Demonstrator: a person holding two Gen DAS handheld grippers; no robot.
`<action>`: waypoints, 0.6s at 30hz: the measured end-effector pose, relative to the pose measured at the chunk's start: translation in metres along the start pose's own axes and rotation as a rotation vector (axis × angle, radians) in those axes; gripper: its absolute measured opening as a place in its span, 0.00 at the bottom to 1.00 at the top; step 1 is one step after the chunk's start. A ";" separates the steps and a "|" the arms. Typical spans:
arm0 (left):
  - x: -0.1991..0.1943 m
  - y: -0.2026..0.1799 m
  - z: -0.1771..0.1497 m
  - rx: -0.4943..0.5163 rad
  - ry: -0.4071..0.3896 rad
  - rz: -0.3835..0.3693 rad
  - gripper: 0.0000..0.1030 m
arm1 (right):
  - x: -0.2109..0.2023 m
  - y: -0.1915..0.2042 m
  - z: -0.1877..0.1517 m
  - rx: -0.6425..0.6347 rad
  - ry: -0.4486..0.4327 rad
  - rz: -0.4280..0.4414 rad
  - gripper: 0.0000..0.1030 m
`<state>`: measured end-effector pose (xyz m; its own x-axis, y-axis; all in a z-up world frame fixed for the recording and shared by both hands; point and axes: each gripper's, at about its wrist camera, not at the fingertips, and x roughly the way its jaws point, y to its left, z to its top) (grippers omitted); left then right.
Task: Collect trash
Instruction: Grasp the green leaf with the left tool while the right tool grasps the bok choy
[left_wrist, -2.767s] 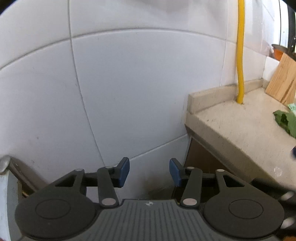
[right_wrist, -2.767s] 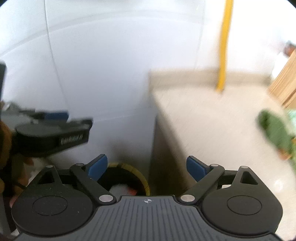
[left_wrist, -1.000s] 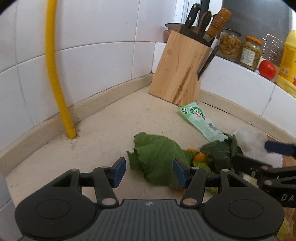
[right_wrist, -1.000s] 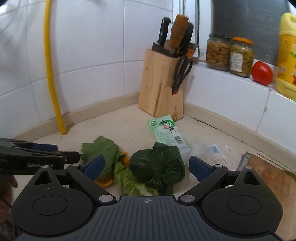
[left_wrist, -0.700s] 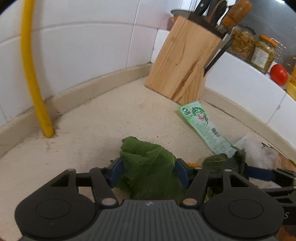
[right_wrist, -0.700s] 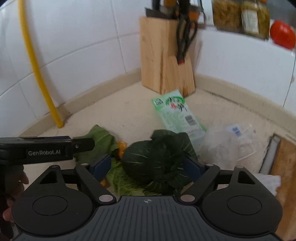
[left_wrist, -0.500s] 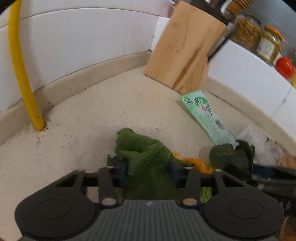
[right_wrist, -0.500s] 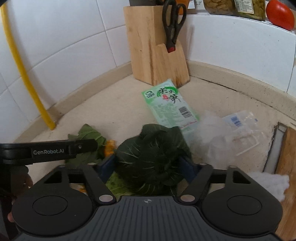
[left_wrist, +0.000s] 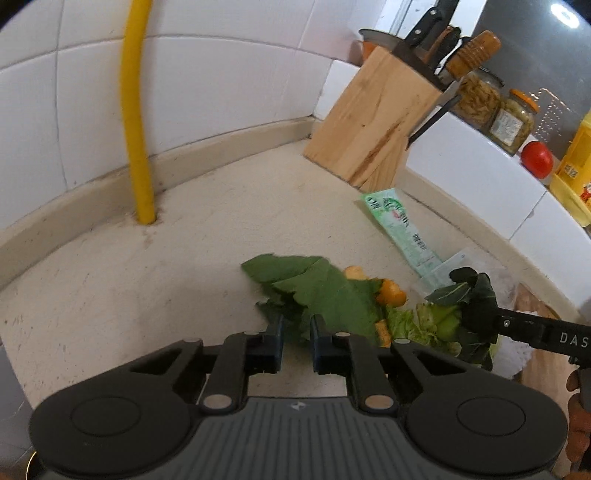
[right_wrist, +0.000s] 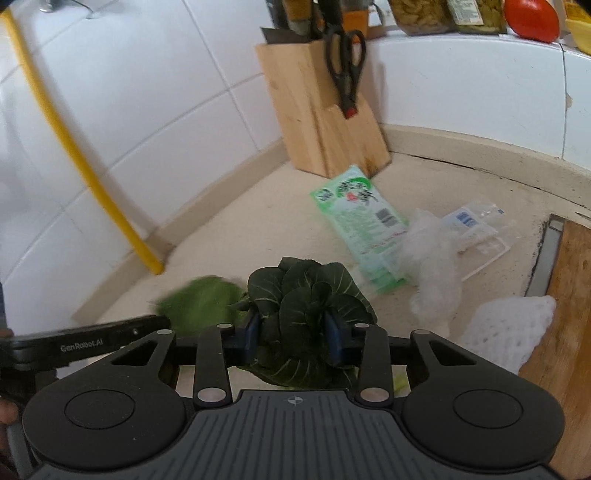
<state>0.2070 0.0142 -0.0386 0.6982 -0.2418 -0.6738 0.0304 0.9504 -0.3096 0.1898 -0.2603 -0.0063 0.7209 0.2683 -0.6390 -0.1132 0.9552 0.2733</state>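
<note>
Both grippers pinching vegetable scraps
Left gripper (left_wrist: 295, 341) clamps a light green leaf (left_wrist: 317, 288), right gripper (right_wrist: 291, 338) a dark leafy bunch (right_wrist: 310, 295); green wrapper (right_wrist: 360, 218), clear plastic (right_wrist: 434, 266) left (orange bits too).

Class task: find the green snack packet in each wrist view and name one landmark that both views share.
Left wrist: the packet lies right of centre, flat on the counter, just below the knife block.
Right wrist: the packet lies at centre, just below the knife block.
Shared landmark: the yellow pipe at the wall.
</note>
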 end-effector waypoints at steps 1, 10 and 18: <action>0.005 0.001 0.002 -0.018 0.007 0.006 0.11 | 0.003 0.000 -0.001 -0.009 0.009 -0.007 0.43; 0.044 -0.015 0.021 -0.083 -0.019 -0.030 0.63 | 0.028 0.001 -0.002 -0.068 0.009 -0.078 0.77; 0.067 -0.028 0.024 -0.014 0.056 0.054 0.14 | 0.052 -0.009 0.002 -0.018 0.053 -0.082 0.69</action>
<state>0.2697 -0.0242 -0.0589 0.6576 -0.2017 -0.7259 -0.0163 0.9595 -0.2813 0.2296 -0.2552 -0.0406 0.6914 0.1946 -0.6957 -0.0680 0.9763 0.2054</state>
